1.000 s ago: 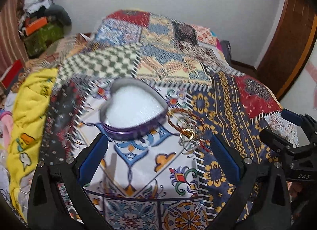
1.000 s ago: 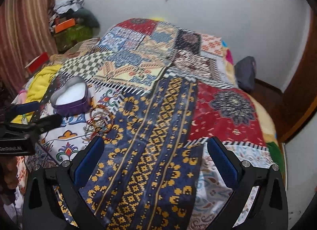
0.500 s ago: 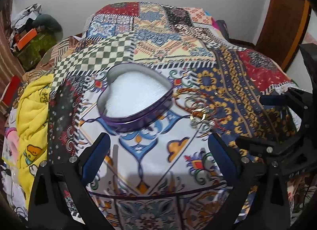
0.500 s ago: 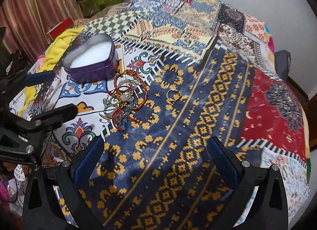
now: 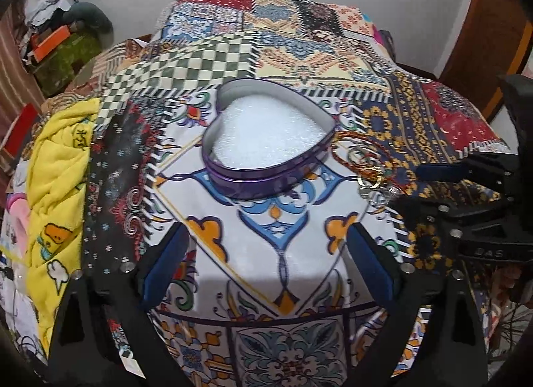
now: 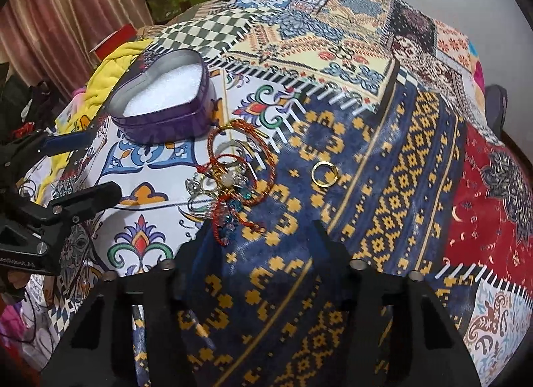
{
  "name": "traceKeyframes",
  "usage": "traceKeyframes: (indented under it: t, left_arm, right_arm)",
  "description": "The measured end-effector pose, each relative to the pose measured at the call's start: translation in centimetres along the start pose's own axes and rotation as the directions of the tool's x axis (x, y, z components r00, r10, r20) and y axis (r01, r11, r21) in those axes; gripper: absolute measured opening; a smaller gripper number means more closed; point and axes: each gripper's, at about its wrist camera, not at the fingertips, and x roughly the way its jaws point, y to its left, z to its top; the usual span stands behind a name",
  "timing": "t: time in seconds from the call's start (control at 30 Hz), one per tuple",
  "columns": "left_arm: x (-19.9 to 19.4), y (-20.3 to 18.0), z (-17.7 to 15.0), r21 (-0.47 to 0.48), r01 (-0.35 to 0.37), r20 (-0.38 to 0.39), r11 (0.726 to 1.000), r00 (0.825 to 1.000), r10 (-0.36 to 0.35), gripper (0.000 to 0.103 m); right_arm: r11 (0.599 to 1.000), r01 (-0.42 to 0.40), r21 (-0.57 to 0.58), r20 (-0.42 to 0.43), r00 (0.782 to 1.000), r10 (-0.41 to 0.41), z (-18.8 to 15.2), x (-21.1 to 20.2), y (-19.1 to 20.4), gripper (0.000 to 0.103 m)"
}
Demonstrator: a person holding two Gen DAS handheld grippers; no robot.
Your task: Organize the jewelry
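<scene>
1. Heart-shaped purple tin (image 5: 266,167), lid off, white foam inside, sits on patchwork bedspread (image 6: 416,160) toward its left edge.
2. Jewelry pile (image 6: 233,180) (red-orange bangles, silver rings, teal beads) lies just beside tin, on its right.
3. Single gold ring (image 6: 324,173) lies apart from pile on blue-yellow patch.
4. Left gripper (image 5: 266,263) hovers in front of tin, fingers apart, holding nothing.
5. Right gripper (image 6: 256,247) hovers near pile, fingers apart, empty.

Patchwork-covered bed (image 6: 383,160) carries heart tin (image 6: 163,103), bangles (image 6: 240,167), ring (image 6: 324,173).
</scene>
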Motion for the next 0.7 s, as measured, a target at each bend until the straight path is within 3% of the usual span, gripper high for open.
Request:
traceKeyframes:
  t: [0.13, 0.2, 0.4, 0.47, 0.7]
  left_arm:
    - [0.2, -0.9, 0.0, 0.024, 0.046, -0.011, 0.999, 0.999, -0.046, 0.083]
    - [0.2, -1.4, 0.0, 0.040, 0.060, -0.011, 0.997, 0.998, -0.060, 0.081]
    - [0.1, -2.4, 0.4, 0.052, 0.113, -0.009, 0.992, 0.994, -0.112, 0.067]
    - [0.4, -2.6, 0.6, 0.050, 0.139, -0.021, 0.989, 0.990, -0.138, 0.054]
    - [1.7, -3.6, 1.2, 0.038, 0.211, -0.055, 0.977, 0.976, -0.209, 0.028]
  right_arm:
    - [1.000, 0.007, -0.019, 0.015, 1.000, -0.007, -0.2, -0.1, 0.2, 0.035]
    - [1.000, -0.006, -0.020, 0.020, 1.000, 0.006, -0.3, -0.2, 0.2, 0.017]
    - [0.999, -0.030, 0.010, 0.020, 0.999, 0.030, -0.3, -0.4, 0.1, 0.009]
    - [0.999, -0.038, 0.033, 0.022, 0.999, 0.037, -0.4, -0.5, -0.3, 0.008]
    - [0.997, -0.031, 0.076, 0.050, 0.998, 0.028, -0.7, -1.5, -1.4, 0.007]
